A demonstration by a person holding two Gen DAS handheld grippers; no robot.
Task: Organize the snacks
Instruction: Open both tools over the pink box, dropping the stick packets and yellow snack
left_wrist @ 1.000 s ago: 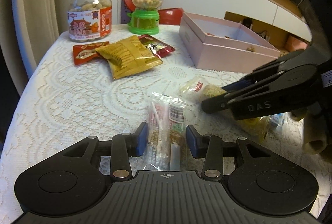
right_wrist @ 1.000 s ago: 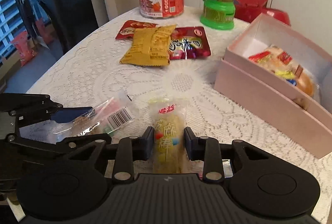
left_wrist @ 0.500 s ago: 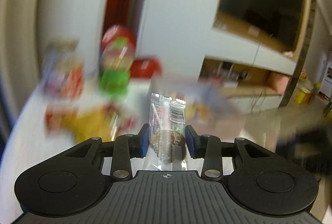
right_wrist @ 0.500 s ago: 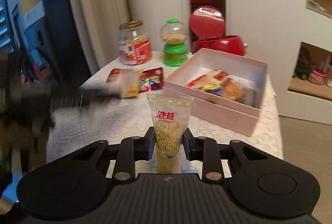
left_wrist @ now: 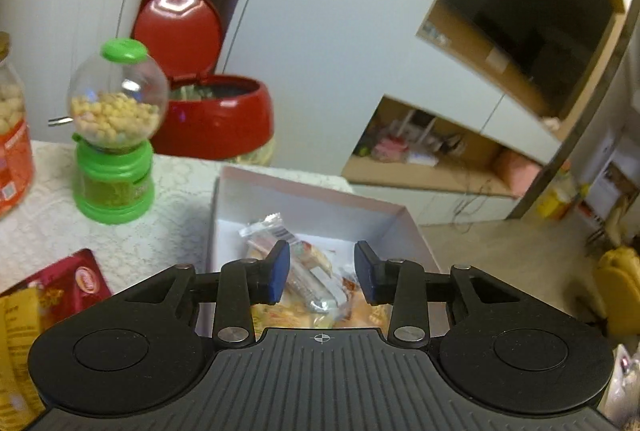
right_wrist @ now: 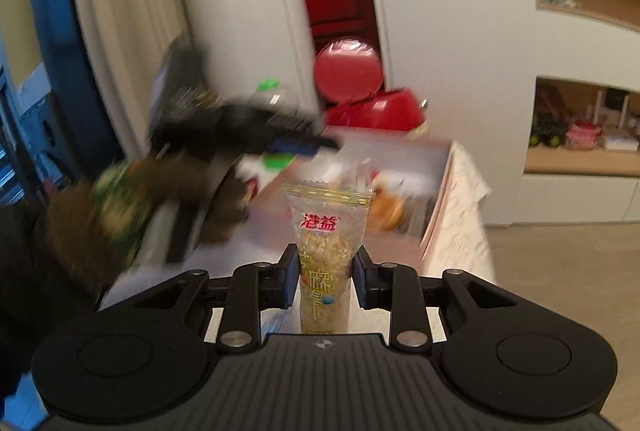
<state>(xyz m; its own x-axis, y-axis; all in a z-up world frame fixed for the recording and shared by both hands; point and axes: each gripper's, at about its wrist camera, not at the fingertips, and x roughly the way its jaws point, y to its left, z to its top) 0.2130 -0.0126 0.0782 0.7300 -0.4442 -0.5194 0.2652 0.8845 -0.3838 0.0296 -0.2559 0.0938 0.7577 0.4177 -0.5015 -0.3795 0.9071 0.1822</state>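
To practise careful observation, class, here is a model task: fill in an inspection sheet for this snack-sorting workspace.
Surface: lace tablecloth.
Job's things: pink box holding wrapped snacks; red packet, yellow packet outside.
Clutter: green candy dispenser, snack jar.
Grippers: left gripper above box, jaws closing on nothing; right gripper shut on sesame-stick packet.
Cables: loose wires by shelf.
Surroundings: red lidded bin, wall shelf.

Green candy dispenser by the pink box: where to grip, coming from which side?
Probably the green base, pinched level across its sides, coming from the near side. It stands upright; its clear globe is round and wider, the jar crowds its left, and the red pot sits behind.
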